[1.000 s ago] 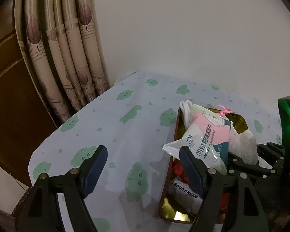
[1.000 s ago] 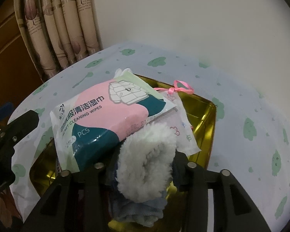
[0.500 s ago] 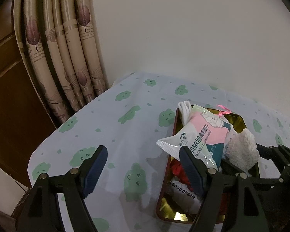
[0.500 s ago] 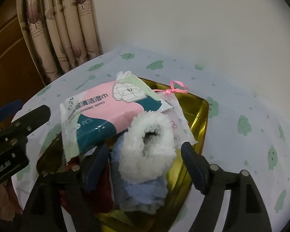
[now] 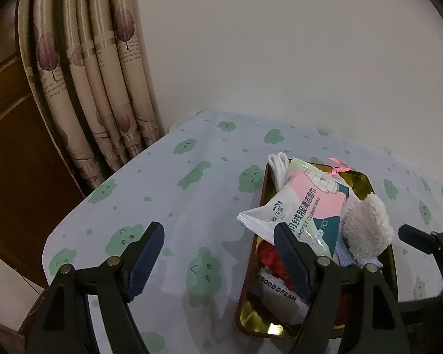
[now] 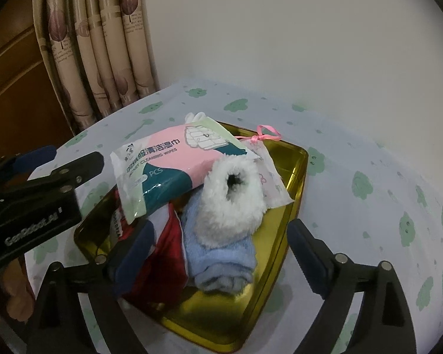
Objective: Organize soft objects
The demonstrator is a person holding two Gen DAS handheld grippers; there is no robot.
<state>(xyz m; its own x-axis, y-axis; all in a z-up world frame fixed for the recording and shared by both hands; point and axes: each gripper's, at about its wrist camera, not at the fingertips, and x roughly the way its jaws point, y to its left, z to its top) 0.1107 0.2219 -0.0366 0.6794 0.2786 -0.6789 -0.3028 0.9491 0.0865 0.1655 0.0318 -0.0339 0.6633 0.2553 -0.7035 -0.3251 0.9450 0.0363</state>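
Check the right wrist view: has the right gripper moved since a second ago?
Yes. The right gripper has backed away from the gold tray, jaws just opening off the fluffy white sock.

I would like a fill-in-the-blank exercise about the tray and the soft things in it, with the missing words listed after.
1. The soft things lie in a ____-coloured tray.
2. The fluffy white sock rests on a folded ____ towel.
3. The wipes pack is partly pink, and the ribbon behind it is ____.
4. The right tool stands ____, with nothing held.

Missing words: gold; blue; pink; open
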